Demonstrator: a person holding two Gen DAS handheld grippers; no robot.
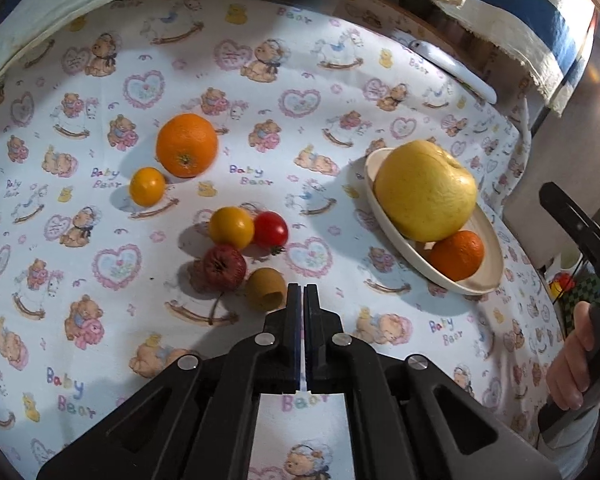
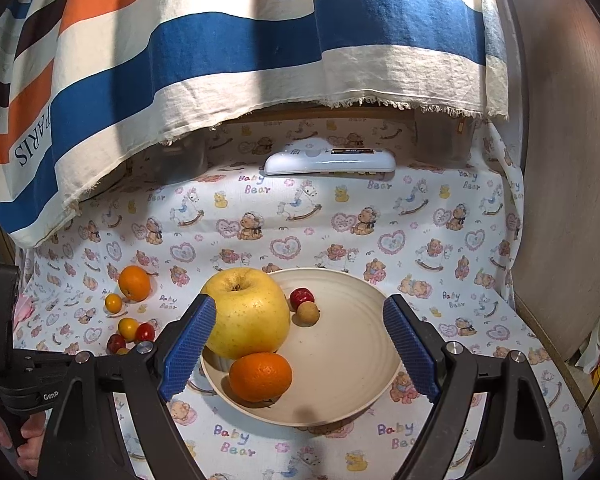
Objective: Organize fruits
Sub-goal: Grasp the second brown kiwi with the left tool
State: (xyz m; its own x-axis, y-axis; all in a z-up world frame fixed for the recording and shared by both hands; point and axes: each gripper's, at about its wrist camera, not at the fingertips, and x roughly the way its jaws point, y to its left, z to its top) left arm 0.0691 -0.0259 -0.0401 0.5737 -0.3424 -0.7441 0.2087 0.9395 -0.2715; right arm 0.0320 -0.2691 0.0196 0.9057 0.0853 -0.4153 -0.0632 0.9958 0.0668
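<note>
Left claw (image 1: 303, 292), pressed together and empty, hangs beside the brown fruit (image 1: 265, 289) in the loose cluster on the counter (image 1: 100, 320); right claw (image 2: 300, 344) gapes over the plate (image 2: 352, 360). Next, I'd guess: spread, then pinch that fruit.

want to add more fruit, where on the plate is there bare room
The right half of the plate, from the small red fruit and brown fruit to the far rim, is bare. Its left side is crowded by the yellow apple and orange.
</note>
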